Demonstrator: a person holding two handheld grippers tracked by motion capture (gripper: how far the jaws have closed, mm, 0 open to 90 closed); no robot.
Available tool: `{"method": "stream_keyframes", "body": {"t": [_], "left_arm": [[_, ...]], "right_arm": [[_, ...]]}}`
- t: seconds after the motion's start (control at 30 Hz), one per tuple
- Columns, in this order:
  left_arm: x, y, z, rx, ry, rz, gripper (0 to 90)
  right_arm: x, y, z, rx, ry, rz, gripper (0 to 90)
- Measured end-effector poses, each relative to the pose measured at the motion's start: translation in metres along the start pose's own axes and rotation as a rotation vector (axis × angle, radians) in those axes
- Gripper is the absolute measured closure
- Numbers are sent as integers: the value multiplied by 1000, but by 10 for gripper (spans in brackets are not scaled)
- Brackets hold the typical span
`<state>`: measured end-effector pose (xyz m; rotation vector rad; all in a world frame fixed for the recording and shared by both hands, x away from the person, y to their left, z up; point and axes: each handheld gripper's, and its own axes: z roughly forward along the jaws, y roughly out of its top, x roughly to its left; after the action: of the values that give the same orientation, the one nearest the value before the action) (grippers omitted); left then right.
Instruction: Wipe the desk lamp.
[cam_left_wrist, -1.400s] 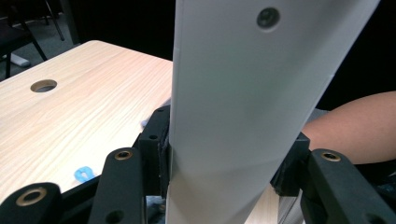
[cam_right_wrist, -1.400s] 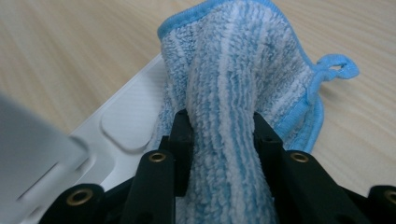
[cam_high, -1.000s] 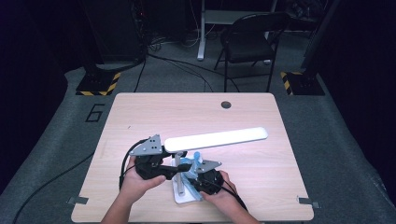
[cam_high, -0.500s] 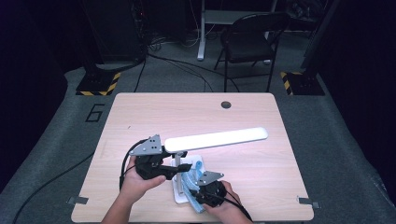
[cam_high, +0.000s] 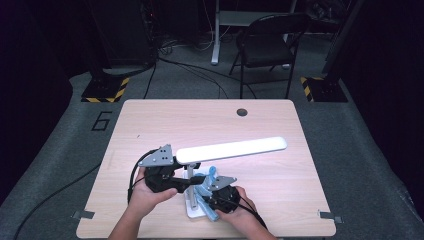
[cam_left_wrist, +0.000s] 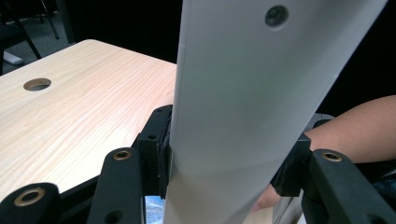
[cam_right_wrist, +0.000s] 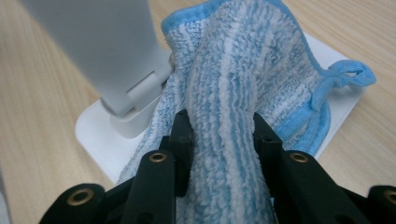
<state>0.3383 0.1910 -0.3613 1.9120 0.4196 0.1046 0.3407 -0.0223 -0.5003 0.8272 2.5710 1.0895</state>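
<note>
High view, lamp: a white desk lamp stands near the front edge of the table, its long head reaching out level to the right above the wood.
High view, left gripper: the left gripper sits at the lamp's post just under the head; judged to steady the lamp so that it does not slide or tip.
High view, right gripper: the right gripper lies low over the lamp base, with a blue cloth bunched between it and the post.
Left gripper view, fingers: the fingers close on the flat white lamp arm from both sides, pads pressed to its edges, a mid-width hold.
Left gripper view, background: bare table with a round cable hole; a forearm comes in at the right.
Right gripper view, fingers: the fingers pinch a thick fold of the blue-and-white striped cloth, drawn narrow on it.
Right gripper view, cloth: the rest of the cloth spreads over the white base and touches the foot of the post.
Judgement: wiping the base around the post is the step in hand; one side holds, the other rubs.
</note>
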Motion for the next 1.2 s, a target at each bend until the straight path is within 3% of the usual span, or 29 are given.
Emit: {"method": "stream_keyframes", "body": {"t": [0.07, 0.47, 0.9, 1.2], "left_arm": [[0, 0, 0, 0, 0, -1, 499], [0, -1, 0, -7, 0, -3, 499], [1, -1, -1, -7, -7, -4, 499], [1, -1, -3, 1, -4, 10, 501]], "right_arm": [[-4, 3, 3, -10, -11, -21, 678], [-18, 17, 13, 30, -15, 2, 677], [-48, 32, 30, 1, -50, 88, 675], [-59, 37, 37, -12, -82, 135, 676]]}}
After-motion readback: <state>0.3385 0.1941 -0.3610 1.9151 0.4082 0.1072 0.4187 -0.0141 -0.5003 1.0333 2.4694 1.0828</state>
